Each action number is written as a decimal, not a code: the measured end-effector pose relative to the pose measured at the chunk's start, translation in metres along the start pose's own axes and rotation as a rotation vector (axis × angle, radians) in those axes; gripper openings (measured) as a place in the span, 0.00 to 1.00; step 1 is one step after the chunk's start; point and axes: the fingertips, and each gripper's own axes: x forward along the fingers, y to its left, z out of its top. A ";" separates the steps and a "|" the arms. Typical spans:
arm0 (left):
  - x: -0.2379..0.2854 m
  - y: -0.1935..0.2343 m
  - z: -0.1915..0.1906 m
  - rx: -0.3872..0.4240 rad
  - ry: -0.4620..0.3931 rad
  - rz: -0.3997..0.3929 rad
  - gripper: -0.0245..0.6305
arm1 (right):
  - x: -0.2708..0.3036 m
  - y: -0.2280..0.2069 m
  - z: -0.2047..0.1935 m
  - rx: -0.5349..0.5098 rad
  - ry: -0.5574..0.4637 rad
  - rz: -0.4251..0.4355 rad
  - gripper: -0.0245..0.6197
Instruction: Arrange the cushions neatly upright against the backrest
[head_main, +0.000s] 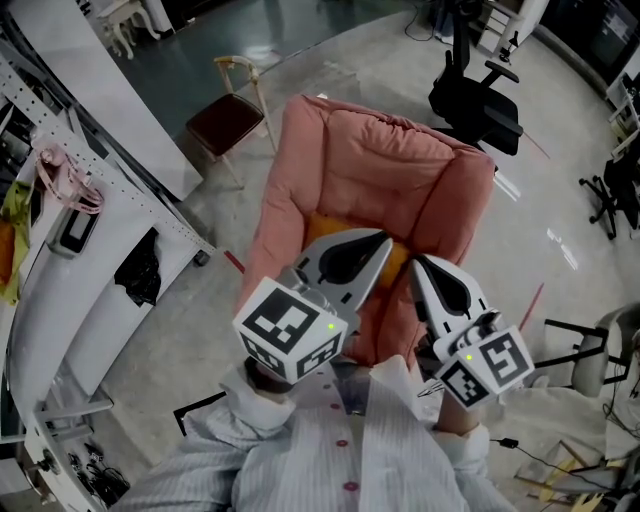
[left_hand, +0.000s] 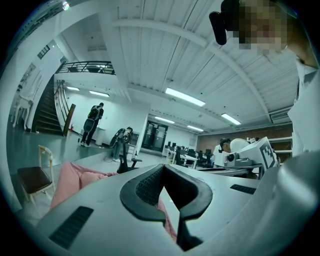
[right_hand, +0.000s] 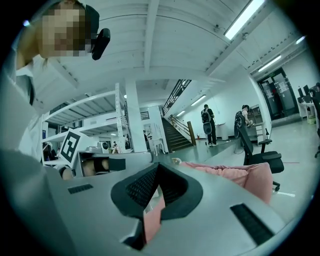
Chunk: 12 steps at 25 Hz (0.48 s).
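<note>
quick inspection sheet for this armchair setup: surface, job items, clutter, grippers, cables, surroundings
surface: pink armchair; its seat is mostly hidden behind the grippers
job's things: one orange cushion on the seat by the backrest, partly covered; cannot tell if it stands upright
clutter: nothing seen
grippers: left gripper and right gripper both shut, nothing between the fingers, held over the seat
cables: loose cable on the floor at lower right
surroundings: wooden chair with a dark red seat, black office chair, white rack at left
</note>
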 end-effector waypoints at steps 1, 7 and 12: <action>0.000 0.001 0.000 -0.001 0.001 -0.003 0.05 | 0.001 0.001 0.000 0.003 -0.002 0.002 0.06; 0.002 0.007 0.004 0.007 -0.004 -0.019 0.05 | 0.003 0.003 0.007 -0.005 -0.006 -0.022 0.06; 0.008 0.013 0.013 0.041 -0.017 -0.025 0.05 | 0.004 -0.001 0.014 -0.018 -0.017 -0.038 0.06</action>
